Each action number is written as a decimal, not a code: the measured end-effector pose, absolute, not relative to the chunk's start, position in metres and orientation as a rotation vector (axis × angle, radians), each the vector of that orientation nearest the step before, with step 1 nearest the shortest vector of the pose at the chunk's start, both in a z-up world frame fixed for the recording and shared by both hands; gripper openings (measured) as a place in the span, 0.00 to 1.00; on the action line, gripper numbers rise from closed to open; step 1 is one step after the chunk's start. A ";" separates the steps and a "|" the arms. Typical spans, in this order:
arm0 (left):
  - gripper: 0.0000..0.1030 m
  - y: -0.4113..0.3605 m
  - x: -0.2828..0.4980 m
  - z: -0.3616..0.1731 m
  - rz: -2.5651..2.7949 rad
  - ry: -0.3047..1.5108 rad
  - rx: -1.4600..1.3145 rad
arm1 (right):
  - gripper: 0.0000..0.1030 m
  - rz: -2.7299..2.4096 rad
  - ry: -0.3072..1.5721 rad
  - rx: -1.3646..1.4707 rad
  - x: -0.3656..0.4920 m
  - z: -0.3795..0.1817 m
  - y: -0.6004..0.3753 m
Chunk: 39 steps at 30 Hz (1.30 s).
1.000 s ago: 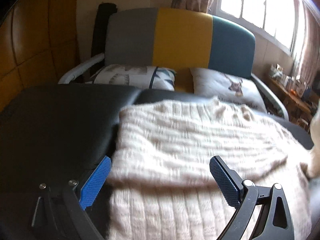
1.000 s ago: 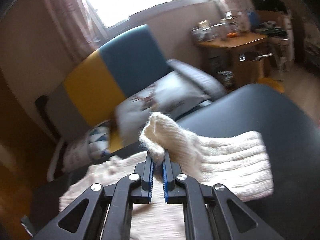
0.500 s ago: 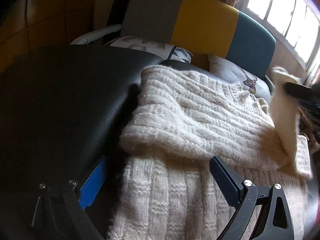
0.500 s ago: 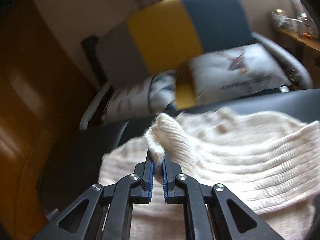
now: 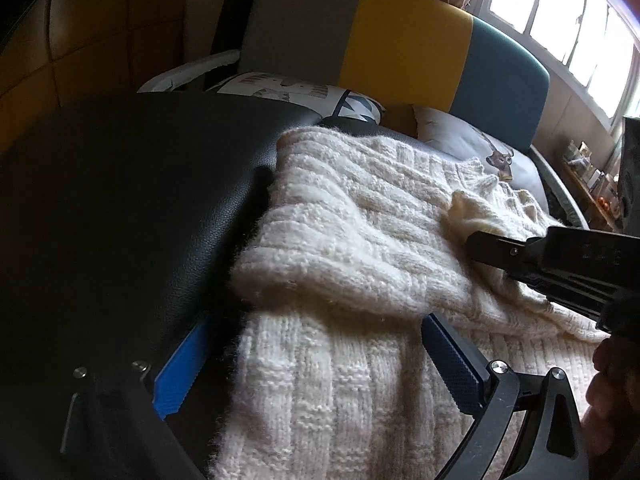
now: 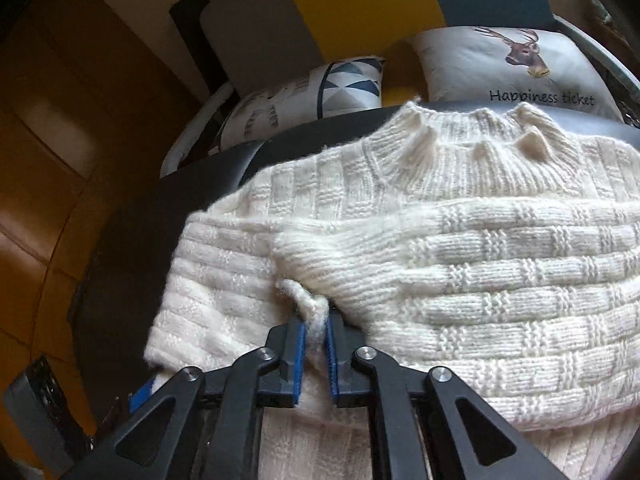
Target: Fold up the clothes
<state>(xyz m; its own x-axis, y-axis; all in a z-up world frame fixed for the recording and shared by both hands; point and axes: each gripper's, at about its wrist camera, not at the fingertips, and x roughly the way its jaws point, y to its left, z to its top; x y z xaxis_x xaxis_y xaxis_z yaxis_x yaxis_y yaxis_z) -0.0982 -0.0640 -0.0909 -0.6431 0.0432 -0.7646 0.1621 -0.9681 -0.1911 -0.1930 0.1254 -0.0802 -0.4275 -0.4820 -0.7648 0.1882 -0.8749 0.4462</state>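
A cream knitted sweater lies on the black padded table, collar at the far side, with its left sleeve folded across the chest. My right gripper holds the cuff of the right sleeve, which lies folded across the body. Its jaws are opening, and a strand of cuff is still pinched between the blue pads. From the right, that same gripper reaches in low over the knit. My left gripper stands wide open over the sweater's lower left part, gripping nothing.
Behind the table stands a sofa with grey, yellow and teal back panels and two printed pillows. Brown wall panels are on the left and a bright window is at the right. A hand shows at the right edge.
My right gripper carried the sleeve from the right across the sweater and lowered it onto the body; its pads have parted slightly. My left gripper sank a little toward the sweater, still open.
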 end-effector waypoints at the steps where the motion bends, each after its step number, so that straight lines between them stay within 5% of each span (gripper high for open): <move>1: 0.99 -0.066 -0.098 -0.090 -2.769 0.397 1.293 | 0.20 -2.307 -0.411 1.383 -0.191 -0.078 0.126; 12: 0.99 -0.032 -0.116 -0.031 -2.936 0.418 1.236 | 0.20 -2.589 -0.219 1.346 -0.105 -0.048 0.232; 18: 0.99 -0.004 -0.164 -0.063 -2.781 0.383 1.509 | 0.15 -2.688 -0.039 1.473 -0.081 -0.070 0.279; 23: 0.98 0.014 -0.163 -0.053 -2.844 0.350 1.399 | 0.16 -2.742 -0.092 1.381 -0.068 -0.085 0.292; 24: 0.91 0.018 -0.163 -0.051 -2.855 0.329 1.377 | 0.16 -2.755 -0.062 1.377 -0.067 -0.085 0.290; 27: 0.27 0.029 -0.174 -0.060 -2.816 0.271 1.497 | 0.17 -2.776 -0.009 1.374 -0.068 -0.084 0.286; 29: 0.22 0.028 -0.174 -0.064 -2.811 0.279 1.475 | 0.17 -2.778 -0.014 1.368 -0.067 -0.085 0.287; 31: 0.06 0.027 -0.171 -0.064 -2.817 0.272 1.452 | 0.17 -2.770 -0.049 1.361 -0.068 -0.085 0.289; 39: 0.04 0.016 -0.165 -0.029 -2.957 0.363 1.352 | 0.16 -2.718 -0.326 1.330 -0.068 -0.081 0.320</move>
